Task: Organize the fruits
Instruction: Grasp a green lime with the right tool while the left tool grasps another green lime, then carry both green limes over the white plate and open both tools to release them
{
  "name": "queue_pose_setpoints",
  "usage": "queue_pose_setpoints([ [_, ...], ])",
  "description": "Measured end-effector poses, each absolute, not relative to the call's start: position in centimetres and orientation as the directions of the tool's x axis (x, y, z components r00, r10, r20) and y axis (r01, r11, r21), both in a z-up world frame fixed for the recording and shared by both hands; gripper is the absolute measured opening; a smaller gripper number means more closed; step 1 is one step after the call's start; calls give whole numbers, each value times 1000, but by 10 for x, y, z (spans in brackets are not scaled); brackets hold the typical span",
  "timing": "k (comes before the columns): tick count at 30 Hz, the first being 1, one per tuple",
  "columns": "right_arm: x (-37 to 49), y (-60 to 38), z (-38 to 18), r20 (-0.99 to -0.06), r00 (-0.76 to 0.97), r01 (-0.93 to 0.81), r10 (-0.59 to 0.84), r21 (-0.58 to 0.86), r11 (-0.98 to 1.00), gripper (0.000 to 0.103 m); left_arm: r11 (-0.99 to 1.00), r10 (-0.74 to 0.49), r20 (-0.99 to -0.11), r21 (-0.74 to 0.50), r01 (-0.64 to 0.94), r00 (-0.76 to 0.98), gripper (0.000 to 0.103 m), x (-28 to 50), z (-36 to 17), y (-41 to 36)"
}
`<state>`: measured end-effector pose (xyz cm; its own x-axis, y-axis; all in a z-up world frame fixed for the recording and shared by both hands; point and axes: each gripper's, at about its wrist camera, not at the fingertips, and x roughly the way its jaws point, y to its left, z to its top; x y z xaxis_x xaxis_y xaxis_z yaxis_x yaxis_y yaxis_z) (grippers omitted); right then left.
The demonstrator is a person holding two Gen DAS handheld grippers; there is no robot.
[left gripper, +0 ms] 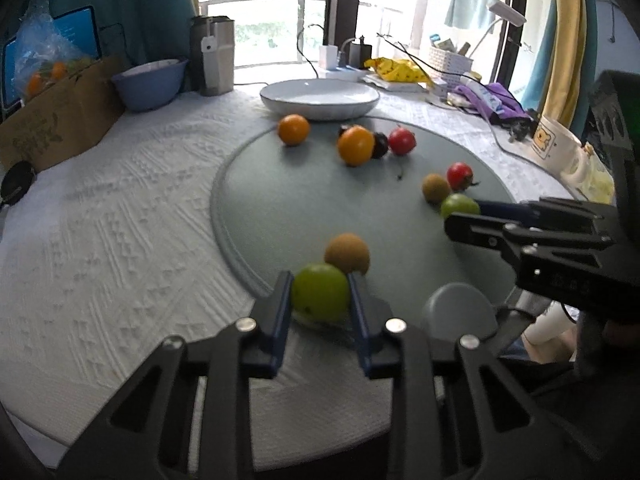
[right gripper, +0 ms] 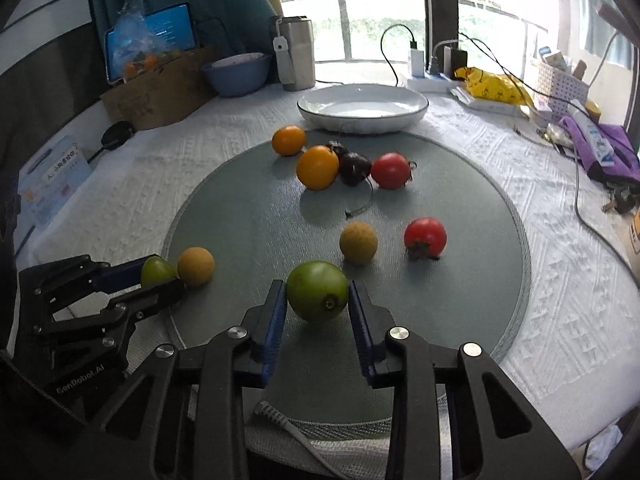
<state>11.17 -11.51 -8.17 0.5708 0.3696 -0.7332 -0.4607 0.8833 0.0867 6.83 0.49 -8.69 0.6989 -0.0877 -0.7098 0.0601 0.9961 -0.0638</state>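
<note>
On the near edge of the round grey mat (left gripper: 280, 208), my left gripper (left gripper: 319, 280) is shut on a green fruit (left gripper: 320, 298). A brown fruit (left gripper: 347, 253) touches that fruit from behind. My right gripper (right gripper: 317, 286) is shut on a second green fruit (right gripper: 317, 291), its blue pads against both sides. From the other side, each gripper shows again: right gripper (left gripper: 464, 216), left gripper (right gripper: 160, 276). Farther back on the mat lie two oranges (right gripper: 317, 167), dark plums (right gripper: 354, 168), two red fruits (right gripper: 425, 236) and another brown fruit (right gripper: 359, 242). A white plate (right gripper: 362, 120) stands empty behind the mat.
At the back left are a blue bowl (right gripper: 236, 74), a cardboard box (right gripper: 160, 88) with a bag of fruit, and a steel mug (right gripper: 296, 54). Cables, a power strip (right gripper: 428, 76), a yellow bag (right gripper: 492, 84) and purple cloth (right gripper: 608, 148) crowd the back right.
</note>
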Motion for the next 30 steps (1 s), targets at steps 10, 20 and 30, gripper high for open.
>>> queue_pose_setpoints([
  [10,133,-114,-60,-696,605,-469,386,81,880,34,998,-53,-681,-57,20,730,28,93,-64,19],
  [20,167,-119,-46,-671,634,-454,384,79,887,34,998,-51,-655,-60,16,754,28,131,-44,29],
  [30,211,-123,-38,-660,654,-440,370,66,895,34,997,-68,-646,-80,21,761,28,184,-38,46],
])
